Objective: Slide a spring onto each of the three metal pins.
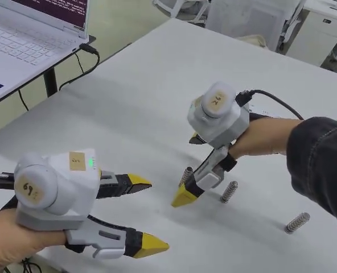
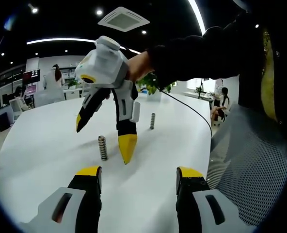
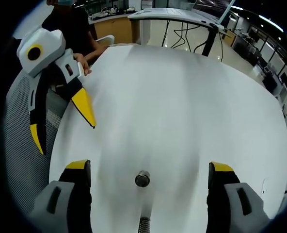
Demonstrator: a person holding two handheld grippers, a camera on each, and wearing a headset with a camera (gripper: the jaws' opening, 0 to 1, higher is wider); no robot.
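Three coiled springs rise from the white table (image 1: 157, 96): one (image 1: 187, 174) beside my right gripper's lower jaw, one (image 1: 229, 191) just right of it, and one (image 1: 297, 222) farther right, which looks tilted. Whether pins sit inside them I cannot tell. My right gripper (image 1: 188, 169) points down at the table and is open; in its own view (image 3: 149, 166) a round-topped spring (image 3: 142, 178) stands between the jaws, with another (image 3: 143, 224) below. My left gripper (image 1: 148, 213) hovers open and holds nothing at the near left (image 2: 139, 172), facing two springs (image 2: 103, 147) (image 2: 152, 121).
An open laptop (image 1: 26, 40) sits on a side stand at the far left, with a black cable (image 1: 91, 57) hanging from it. A mesh chair (image 2: 250, 160) is by the table's near edge. A person (image 3: 73, 24) sits at the table's end.
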